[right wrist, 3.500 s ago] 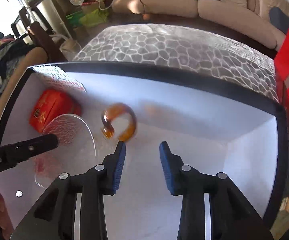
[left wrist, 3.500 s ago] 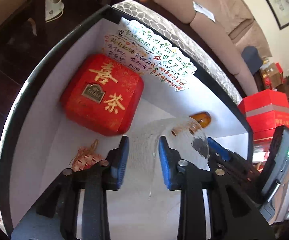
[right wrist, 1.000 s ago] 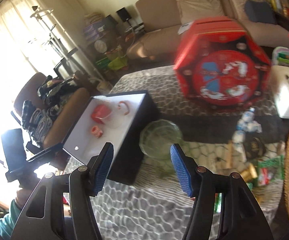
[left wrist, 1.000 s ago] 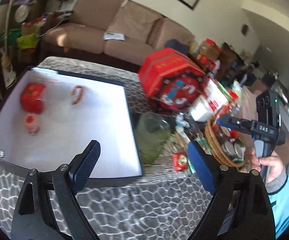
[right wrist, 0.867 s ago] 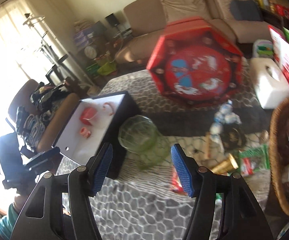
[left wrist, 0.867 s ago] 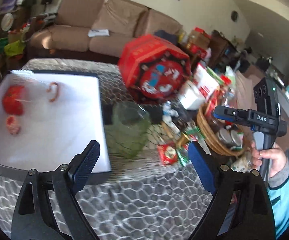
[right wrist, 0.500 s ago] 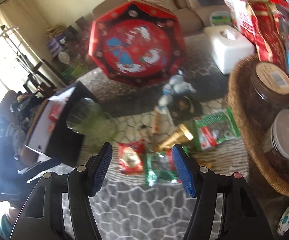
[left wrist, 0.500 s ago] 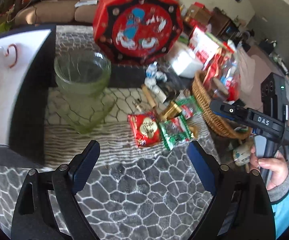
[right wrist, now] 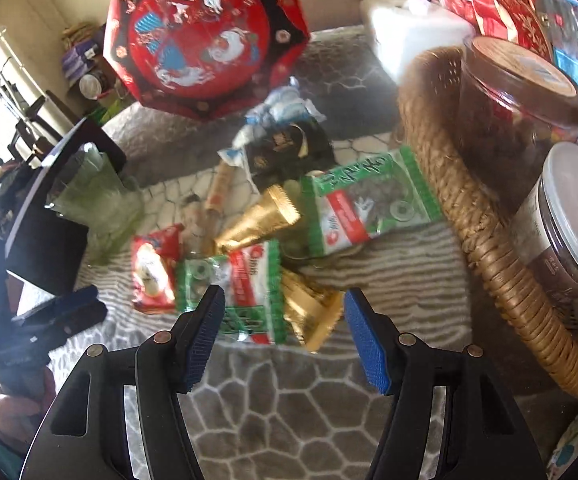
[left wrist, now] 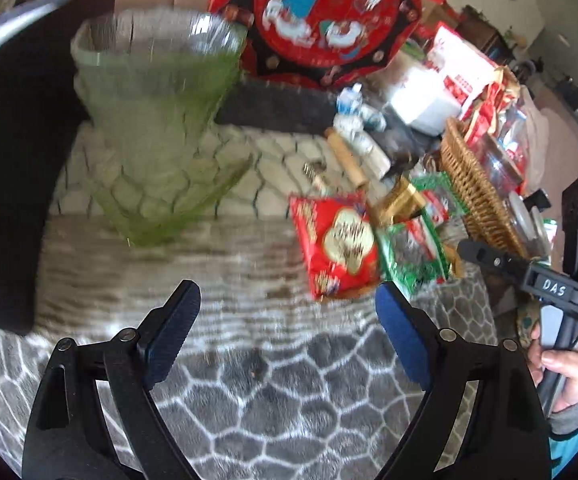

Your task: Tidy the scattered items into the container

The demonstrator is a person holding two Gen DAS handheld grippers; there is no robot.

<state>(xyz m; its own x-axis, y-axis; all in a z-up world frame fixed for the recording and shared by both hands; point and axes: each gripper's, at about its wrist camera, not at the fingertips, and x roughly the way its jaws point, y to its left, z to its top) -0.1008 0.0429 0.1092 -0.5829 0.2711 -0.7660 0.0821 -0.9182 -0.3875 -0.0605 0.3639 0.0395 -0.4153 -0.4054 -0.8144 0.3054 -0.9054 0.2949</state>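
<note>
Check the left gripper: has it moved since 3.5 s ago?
Yes. Then it was over the white interior of the box. Now the left gripper, open and empty, is outside it, over the patterned cloth near the green glass vase and red snack packet.

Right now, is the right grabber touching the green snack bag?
Apart. The right wrist view shows the right gripper open, both blue fingers hanging clear above the green snack bag.

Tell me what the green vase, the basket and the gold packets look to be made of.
Green vase: apparently tinted glass, since the tablecloth pattern shows through it.
Basket: woven wicker or rattan, with coiled tan strands visible.
Gold packets: probably metallic foil, shiny and creased, with serrated ends.
</note>
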